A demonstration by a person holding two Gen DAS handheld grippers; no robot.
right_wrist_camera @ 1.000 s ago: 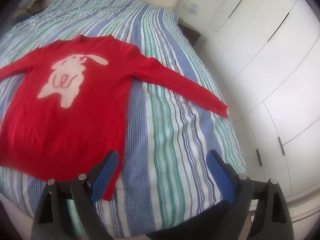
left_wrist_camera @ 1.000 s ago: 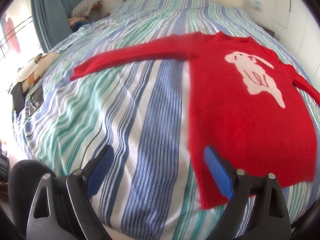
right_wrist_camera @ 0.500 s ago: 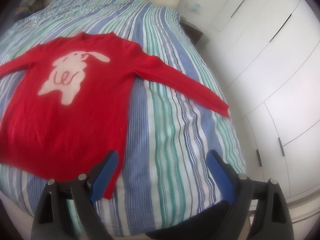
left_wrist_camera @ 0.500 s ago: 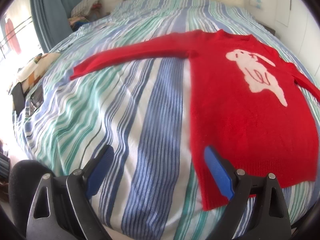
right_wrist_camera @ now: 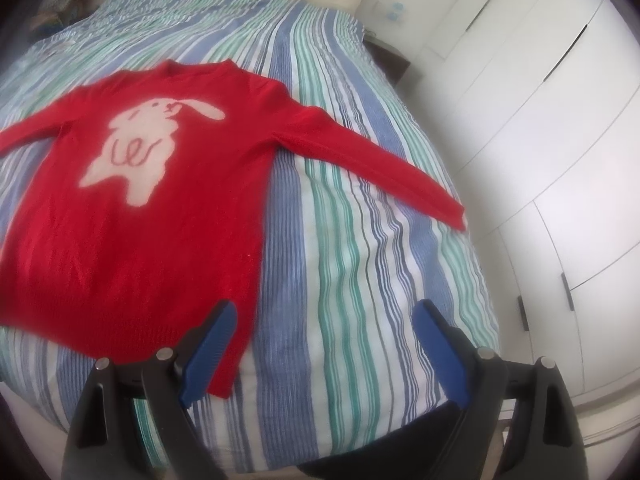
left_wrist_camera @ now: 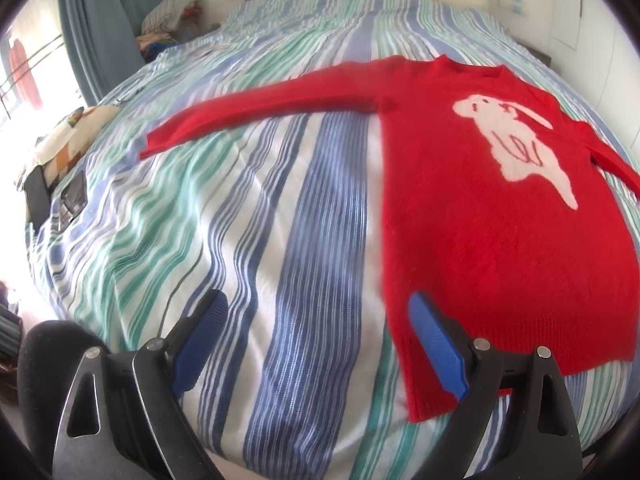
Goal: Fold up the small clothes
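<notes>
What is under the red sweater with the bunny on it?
The red sweater lies flat on the striped bed cover, which shows all around it. Whatever is directly beneath the sweater is covered, so nothing more can be told.

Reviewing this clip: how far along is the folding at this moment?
Done: the red sweater lies flat, front up, on the striped bed, both sleeves spread out. In hand: nothing. The left gripper and right gripper are open above the hem corners, gripping no fabric. Left: every fold, since the left sleeve and right sleeve are not yet turned in.
</notes>
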